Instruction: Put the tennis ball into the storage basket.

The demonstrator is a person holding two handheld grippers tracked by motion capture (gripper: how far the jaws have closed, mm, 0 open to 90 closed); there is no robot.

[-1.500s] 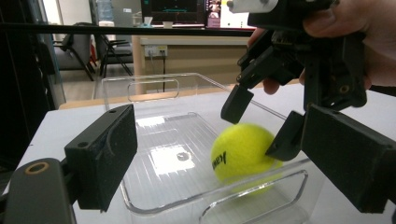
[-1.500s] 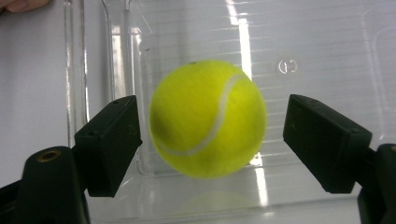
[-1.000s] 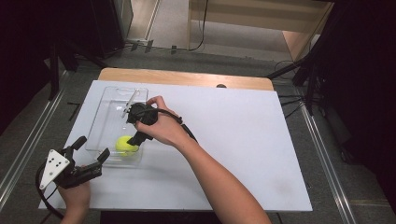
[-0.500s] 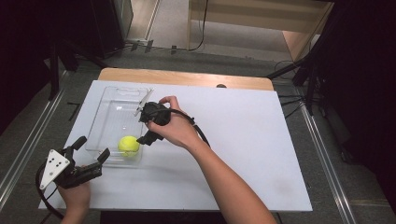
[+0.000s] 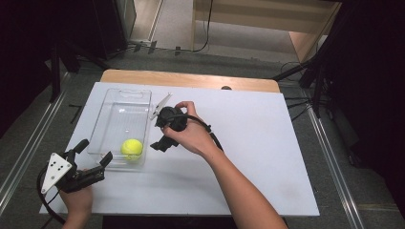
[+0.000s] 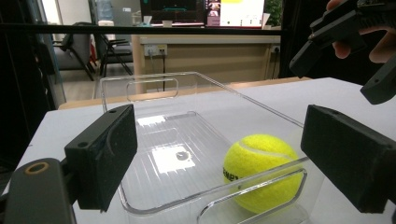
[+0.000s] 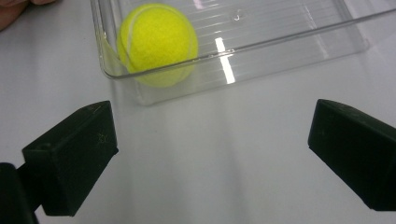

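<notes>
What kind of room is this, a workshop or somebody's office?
Most likely a lab or office set up for recording. A white board lies on a wooden table amid dark stands and floor cables, and behind the clear bin are a desk, office chairs and a lit screen.

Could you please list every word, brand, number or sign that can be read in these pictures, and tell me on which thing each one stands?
Tennis ball: black print low on its left side in the left gripper view, cut off by the clear tray's rim; too partial to read.
Screens in the far background of the left gripper view: coloured content, too small to read.
Left gripper's grey plate: dots, no text.
Nothing else bears readable text.
</notes>
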